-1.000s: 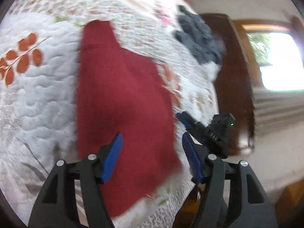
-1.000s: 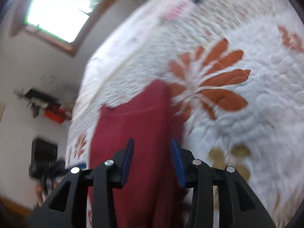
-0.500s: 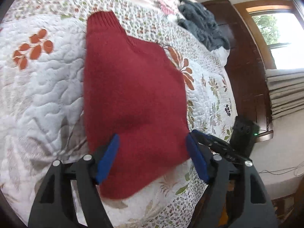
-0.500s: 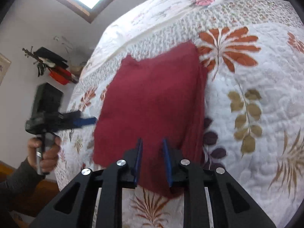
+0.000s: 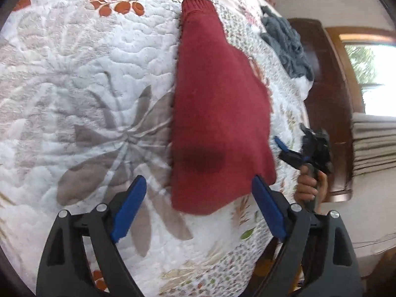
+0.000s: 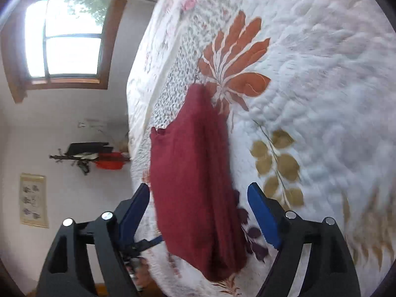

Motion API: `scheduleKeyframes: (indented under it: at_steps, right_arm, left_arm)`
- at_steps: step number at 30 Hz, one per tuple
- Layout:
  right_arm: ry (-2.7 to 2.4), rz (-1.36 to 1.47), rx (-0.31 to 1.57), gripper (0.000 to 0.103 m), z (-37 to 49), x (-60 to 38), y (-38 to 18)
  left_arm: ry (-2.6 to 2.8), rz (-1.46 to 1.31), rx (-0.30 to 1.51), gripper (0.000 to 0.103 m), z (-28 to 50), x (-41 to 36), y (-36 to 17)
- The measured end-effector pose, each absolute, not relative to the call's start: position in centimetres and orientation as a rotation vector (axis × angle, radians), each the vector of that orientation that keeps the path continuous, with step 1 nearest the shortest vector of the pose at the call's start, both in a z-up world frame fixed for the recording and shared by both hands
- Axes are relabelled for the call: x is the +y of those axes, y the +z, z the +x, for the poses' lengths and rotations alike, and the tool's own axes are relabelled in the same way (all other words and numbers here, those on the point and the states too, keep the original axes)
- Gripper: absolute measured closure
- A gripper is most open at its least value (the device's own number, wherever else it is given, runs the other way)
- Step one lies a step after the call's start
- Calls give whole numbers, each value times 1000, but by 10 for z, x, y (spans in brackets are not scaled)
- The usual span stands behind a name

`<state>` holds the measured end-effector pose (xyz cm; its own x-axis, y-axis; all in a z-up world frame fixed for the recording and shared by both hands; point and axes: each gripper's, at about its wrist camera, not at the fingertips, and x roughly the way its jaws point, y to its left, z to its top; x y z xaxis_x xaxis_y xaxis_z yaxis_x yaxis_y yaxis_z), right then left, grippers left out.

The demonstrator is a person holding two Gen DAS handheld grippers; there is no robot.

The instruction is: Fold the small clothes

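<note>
Two tongs hanging spread and empty over a folded red sweater

Left tongs (image 5: pixel 198 203) and right tongs (image 6: pixel 199 206) are both gaping above the red sweater (image 5: pixel 217 113), which is lying on the quilted bed (image 5: pixel 74 79); a fold is looking finished, and the next move is calling for another fold or setting it aside

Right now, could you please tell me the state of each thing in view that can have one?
Red sweater: folded, lying flat on the quilt, not gripped.
Left hand-held gripper: open, empty, just short of the sweater's near edge.
Right hand-held gripper: open, empty, jaws either side of the sweater's near end.
Grey garment: crumpled, unfolded, at the bed's far edge.
Quilt: spread over the bed.
</note>
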<state>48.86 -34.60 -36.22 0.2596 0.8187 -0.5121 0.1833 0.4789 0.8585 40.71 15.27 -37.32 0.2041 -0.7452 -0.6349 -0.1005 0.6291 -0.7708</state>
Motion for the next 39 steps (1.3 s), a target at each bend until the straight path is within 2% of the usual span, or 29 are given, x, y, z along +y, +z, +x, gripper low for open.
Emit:
scheduleKeyframes:
  at_steps: [10, 22, 25, 31, 33, 34, 35, 36, 38, 39]
  right_arm:
    - [627, 869, 1440, 21, 536, -311, -387]
    - [702, 818, 1464, 20, 560, -269, -405]
    - [710, 817, 1456, 17, 565, -261, -407]
    - [731, 812, 1432, 18, 568, -247, -409]
    - [730, 803, 1421, 26, 567, -243, -407]
    - [728, 789, 1420, 31, 567, -240, -407]
    - [722, 780, 1426, 47, 567, -238, -409]
    - [723, 787, 1428, 58, 566, -237, -410]
    - [726, 783, 1406, 63, 563, -236, -408]
    - [718, 777, 1394, 64, 562, -235, -406]
  left_arm:
    - [-629, -949, 1326, 17, 430, 127, -406]
    - [-712, -988, 1357, 16, 438, 108, -423]
    - [-717, -1014, 1354, 16, 440, 108, -426]
    - [-676, -936, 1384, 17, 437, 96, -419]
    - [-661, -902, 1398, 21, 438, 89, -416]
    - [-653, -891, 1406, 27, 440, 89, -416]
    - [-631, -875, 1422, 34, 441, 88, -417]
    - [-611, -869, 1438, 35, 442, 89, -419]
    - [-575, -849, 1463, 47, 444, 89, -415]
    - [-566, -839, 1468, 50, 444, 88, -412]
